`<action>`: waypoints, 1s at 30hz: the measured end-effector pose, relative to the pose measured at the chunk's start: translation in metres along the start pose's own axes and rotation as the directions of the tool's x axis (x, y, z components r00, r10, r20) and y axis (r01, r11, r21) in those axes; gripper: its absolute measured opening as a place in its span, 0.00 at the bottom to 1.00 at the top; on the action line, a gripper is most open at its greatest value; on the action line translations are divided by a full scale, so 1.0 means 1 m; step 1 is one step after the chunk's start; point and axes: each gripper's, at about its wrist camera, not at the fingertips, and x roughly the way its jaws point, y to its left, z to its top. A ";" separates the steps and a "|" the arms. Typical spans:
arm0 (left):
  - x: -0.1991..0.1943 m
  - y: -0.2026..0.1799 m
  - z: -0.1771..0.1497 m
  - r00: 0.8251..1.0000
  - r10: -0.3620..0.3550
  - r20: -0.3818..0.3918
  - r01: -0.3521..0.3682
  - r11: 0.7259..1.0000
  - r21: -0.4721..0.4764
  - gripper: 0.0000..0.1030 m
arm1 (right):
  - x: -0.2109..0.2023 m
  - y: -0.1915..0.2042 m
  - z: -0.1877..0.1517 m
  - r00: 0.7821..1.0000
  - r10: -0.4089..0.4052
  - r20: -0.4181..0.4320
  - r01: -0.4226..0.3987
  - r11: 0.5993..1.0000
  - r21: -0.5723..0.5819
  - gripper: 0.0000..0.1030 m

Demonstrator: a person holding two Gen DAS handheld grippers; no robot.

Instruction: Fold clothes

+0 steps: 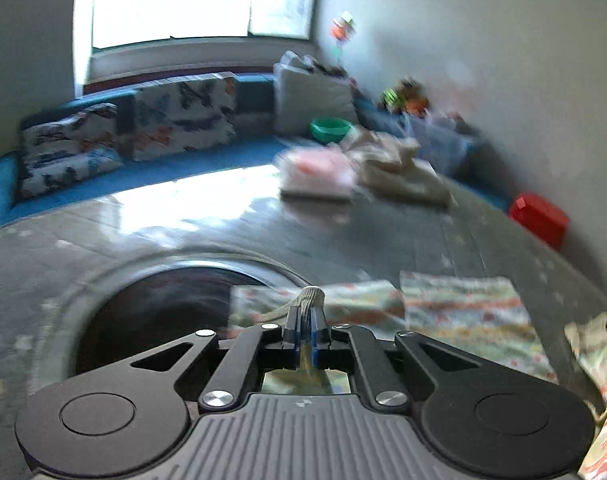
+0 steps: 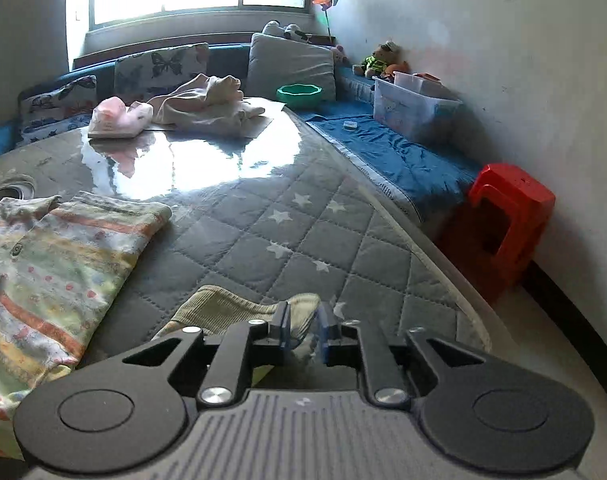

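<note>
A pastel striped and flowered garment (image 2: 63,256) lies spread on the grey quilted table cover (image 2: 295,232); it also shows in the blurred left wrist view (image 1: 463,308). My left gripper (image 1: 306,316) is shut on one ribbed beige cuff (image 1: 311,294) of it, held a little above the table. In the right wrist view another ribbed cuff (image 2: 223,300) lies on the quilt and runs in between the fingers of my right gripper (image 2: 305,312). Those jaws stand slightly apart, and a gap shows beside the blue right pad (image 2: 327,328).
A round dark opening (image 1: 155,308) is sunk in the table just left of my left gripper. At the far end lie a folded pink pile (image 2: 115,118) and a crumpled beige garment (image 2: 207,104). A green bowl (image 2: 299,94), a plastic box (image 2: 411,108) and a red stool (image 2: 503,216) stand along the right.
</note>
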 end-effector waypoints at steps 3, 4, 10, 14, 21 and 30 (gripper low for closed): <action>-0.034 0.023 0.000 0.996 0.057 0.062 -0.054 0.997 -0.059 0.04 | -0.010 0.006 0.007 0.998 0.019 0.053 -0.019 1.000 -0.003 0.36; -0.046 0.031 -0.001 0.994 0.077 0.081 -0.071 0.994 -0.080 0.04 | -0.013 0.010 0.011 0.997 0.031 0.069 -0.030 0.999 -0.015 0.40; -0.106 0.074 -0.019 0.963 0.233 0.134 -0.205 0.959 -0.198 0.04 | -0.023 0.044 0.030 0.971 0.224 0.082 -0.216 0.971 -0.100 0.51; -0.131 0.102 -0.039 0.934 0.341 0.111 -0.303 0.916 -0.262 0.04 | -0.016 0.074 0.035 0.937 0.348 0.029 -0.340 0.927 -0.156 0.59; -0.151 0.147 -0.086 0.888 0.459 -0.013 -0.432 0.825 -0.365 0.03 | 0.010 0.113 0.034 0.911 0.402 -0.090 -0.412 0.890 -0.195 0.60; -0.163 0.173 -0.126 0.858 0.505 -0.089 -0.486 0.746 -0.456 0.03 | 0.044 0.124 0.023 0.923 0.329 -0.198 -0.362 0.918 -0.160 0.69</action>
